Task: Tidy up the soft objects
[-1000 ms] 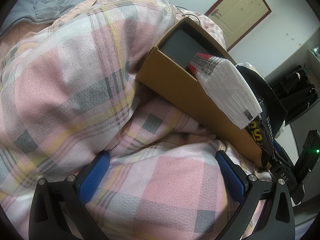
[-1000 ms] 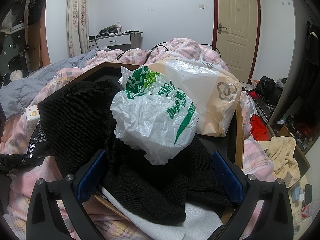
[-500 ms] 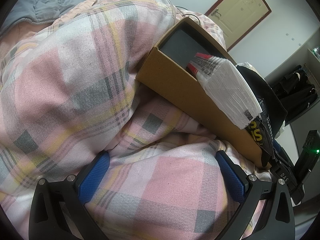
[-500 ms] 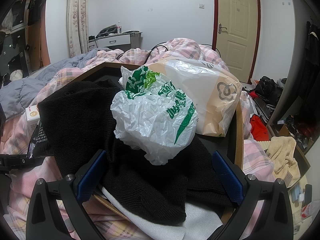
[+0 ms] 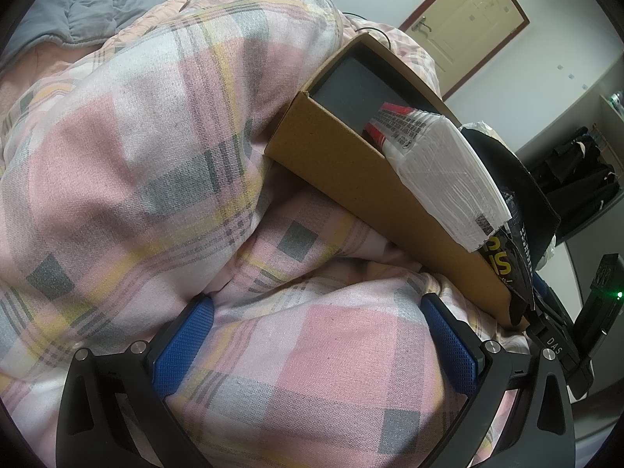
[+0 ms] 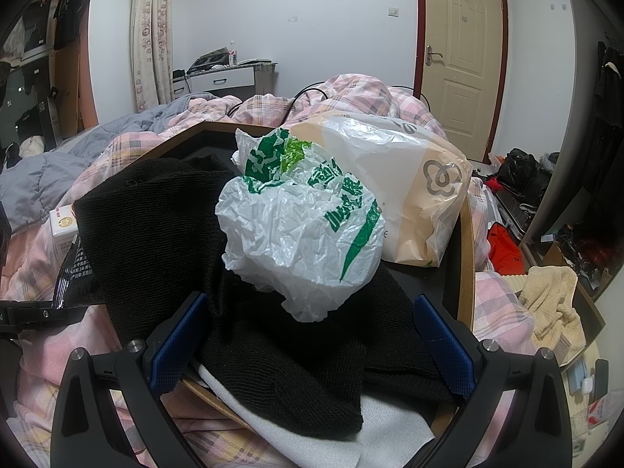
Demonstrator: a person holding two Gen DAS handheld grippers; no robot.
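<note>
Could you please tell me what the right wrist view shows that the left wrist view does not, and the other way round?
Only the right wrist view shows the crumpled white-and-green plastic bag sitting on the black knit garment, with the beige plastic bag behind it. Only the left wrist view shows the cardboard box's outer side and the clear-wrapped white pack leaning over its edge. Both show the pink plaid quilt, the door, and an open gripper: left gripper, right gripper.

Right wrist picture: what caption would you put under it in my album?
Open right tool faces a crumpled green-and-white bag on black knitwear in a cardboard box.
</note>
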